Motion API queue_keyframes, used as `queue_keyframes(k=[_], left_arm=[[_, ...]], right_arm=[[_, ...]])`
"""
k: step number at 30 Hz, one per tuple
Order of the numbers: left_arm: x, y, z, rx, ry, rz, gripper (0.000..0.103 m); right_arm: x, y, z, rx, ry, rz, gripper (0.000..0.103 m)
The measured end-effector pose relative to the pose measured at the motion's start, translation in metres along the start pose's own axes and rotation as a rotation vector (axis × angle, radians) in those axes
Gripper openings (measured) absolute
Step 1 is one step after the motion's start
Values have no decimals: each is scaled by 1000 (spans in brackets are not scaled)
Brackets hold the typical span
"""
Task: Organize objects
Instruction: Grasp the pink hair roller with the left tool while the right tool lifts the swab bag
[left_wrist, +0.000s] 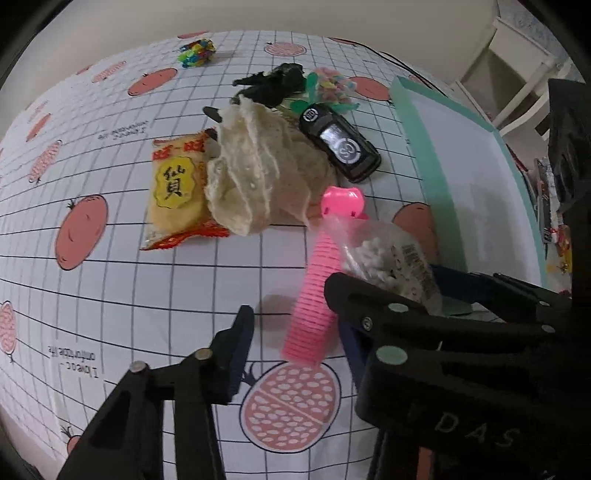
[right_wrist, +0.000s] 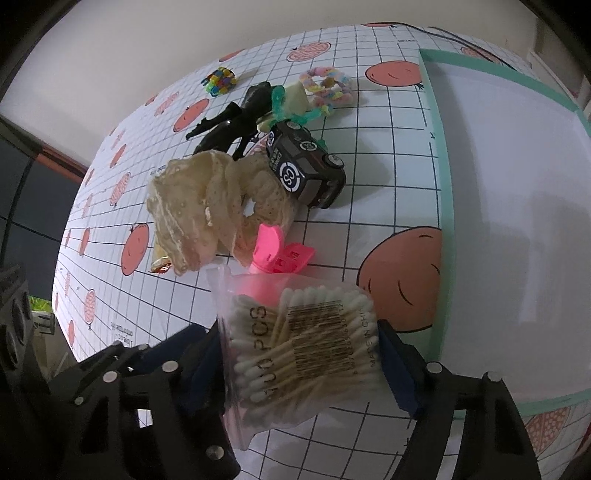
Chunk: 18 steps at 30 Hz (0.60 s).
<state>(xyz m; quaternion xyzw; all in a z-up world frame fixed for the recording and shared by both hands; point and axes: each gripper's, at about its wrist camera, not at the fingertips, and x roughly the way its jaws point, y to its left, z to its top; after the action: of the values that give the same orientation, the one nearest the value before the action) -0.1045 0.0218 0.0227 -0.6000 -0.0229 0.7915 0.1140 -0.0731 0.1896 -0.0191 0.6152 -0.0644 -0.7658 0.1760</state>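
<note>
**Plastic shine, soft lace, printed cloth**

The tablecloth (left_wrist: 110, 280) looks smooth and faintly glossy, like coated cloth or vinyl, printed with a grid and fruit. The cream scrunchie (left_wrist: 255, 177) is rough, open-weave lace, matt and crumpled. Beside it the snack packet (left_wrist: 177, 192) is crinkly foil-like film with a sheen. The toy car (left_wrist: 338, 142) has a hard, glossy black shell. The pink comb (left_wrist: 314, 295) is ridged matt plastic. The bag of cotton swabs (right_wrist: 303, 343) is thin clear film, wrinkled and shiny, over soft white tips on pale wood-like sticks. The tray (right_wrist: 509, 192) looks smooth and matt, white with a mint-green rim. The left gripper (left_wrist: 291, 354) is matt black plastic with metal pins.
</note>
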Motion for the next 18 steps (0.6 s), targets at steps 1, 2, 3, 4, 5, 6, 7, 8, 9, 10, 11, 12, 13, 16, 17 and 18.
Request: queue_keyframes(k=[1, 2, 3, 4, 5, 6, 7, 8, 9, 10, 11, 12, 13, 16, 17, 18], left_arm=[[0, 0, 0, 0, 1, -10, 42], [1, -1, -1, -2, 4, -18, 39], [1, -2, -2, -3, 8, -24, 35], [2, -2, -2, -2, 13, -33, 32], [2, -2, -3, 1, 16, -37, 30], [2, -3, -3, 7, 17, -34, 30], [2, -4, -3, 13, 16, -32, 29], [1, -4, -3, 18, 17, -31, 28], [1, -5, -4, 22, 17, -31, 27], [1, -5, -4, 27, 16, -31, 27], [1, -6, -4, 31, 15, -30, 26], [0, -6, -5, 34, 14, -27, 26], [0, -6, -5, 36, 12, -27, 26], [-1, -6, -6, 36, 9, -19, 26], [-2, -6, -7, 35, 6, -17, 26], [-3, -5, -7, 34, 4, -18, 26]], right_arm=[[-1, 0, 0, 1, -1, 0, 77], [-2, 0, -1, 4, -2, 1, 76], [-3, 0, -1, 5, -1, 1, 76], [-4, 1, -1, 4, -1, 1, 76], [-5, 1, -2, 3, -1, 0, 75], [-5, 2, -2, 3, -1, -1, 75], [-5, 1, -2, 3, -1, 0, 74], [-6, 0, -1, 2, -1, 1, 74], [-6, -1, -1, 3, -1, 2, 74], [-6, 0, -1, 4, -2, 3, 74], [-7, 0, -1, 4, -3, 3, 74], [-9, 0, -2, 4, -5, 3, 74], [-10, 1, -2, 5, -8, 4, 74], [-16, 2, -2, 8, -22, 11, 74], [-18, 2, -2, 8, -27, 13, 74], [-21, 2, -2, 10, -37, 11, 74]])
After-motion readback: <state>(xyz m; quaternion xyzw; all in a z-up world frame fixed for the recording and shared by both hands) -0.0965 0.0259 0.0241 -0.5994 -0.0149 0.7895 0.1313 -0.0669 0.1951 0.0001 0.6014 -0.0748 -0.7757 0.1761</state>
